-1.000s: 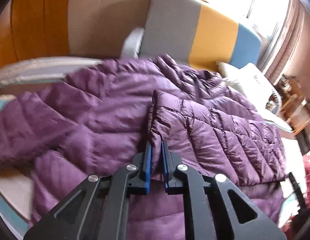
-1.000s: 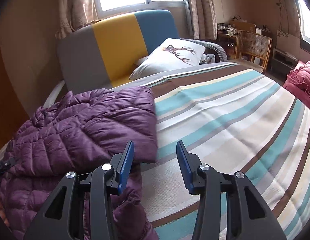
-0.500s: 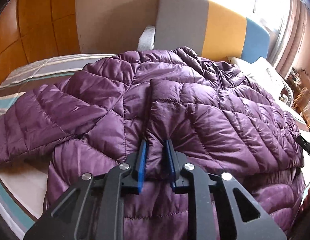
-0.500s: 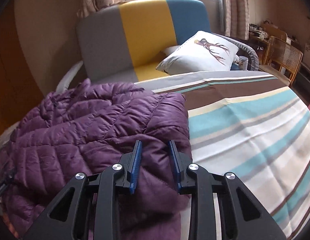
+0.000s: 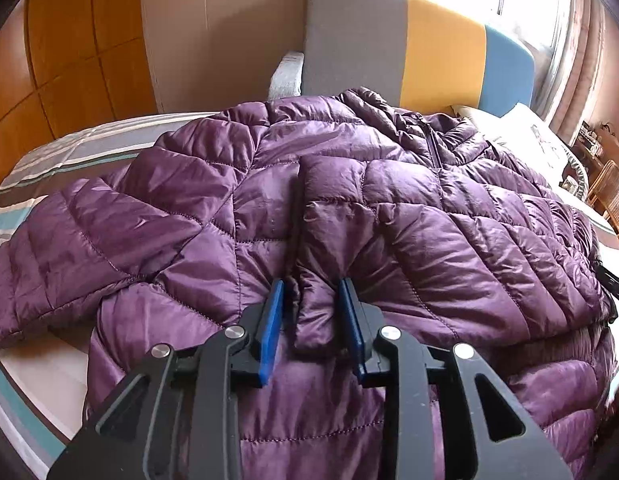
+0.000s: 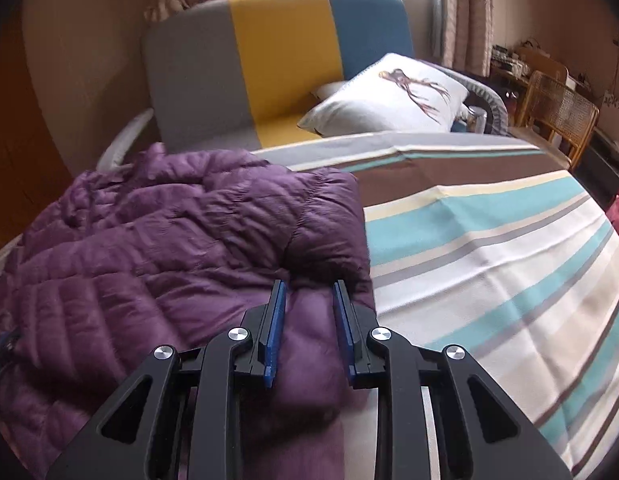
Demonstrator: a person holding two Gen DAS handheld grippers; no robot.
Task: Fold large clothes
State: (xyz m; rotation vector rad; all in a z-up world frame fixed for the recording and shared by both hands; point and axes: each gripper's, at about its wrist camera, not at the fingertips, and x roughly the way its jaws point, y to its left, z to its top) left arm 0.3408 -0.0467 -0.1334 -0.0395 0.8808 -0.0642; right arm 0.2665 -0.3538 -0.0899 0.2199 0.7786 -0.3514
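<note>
Purple quilted puffer jacket (image 5: 237,220) on striped bedsheet (image 6: 489,264): sleeve folded in, rest unfolded
Left gripper (image 5: 312,322) opening, releasing cuff; right gripper (image 6: 309,320) closing around jacket edge

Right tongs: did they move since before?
Yes. The right tongs slid left, off the striped blanket onto the purple jacket, closing around its fold.
</note>
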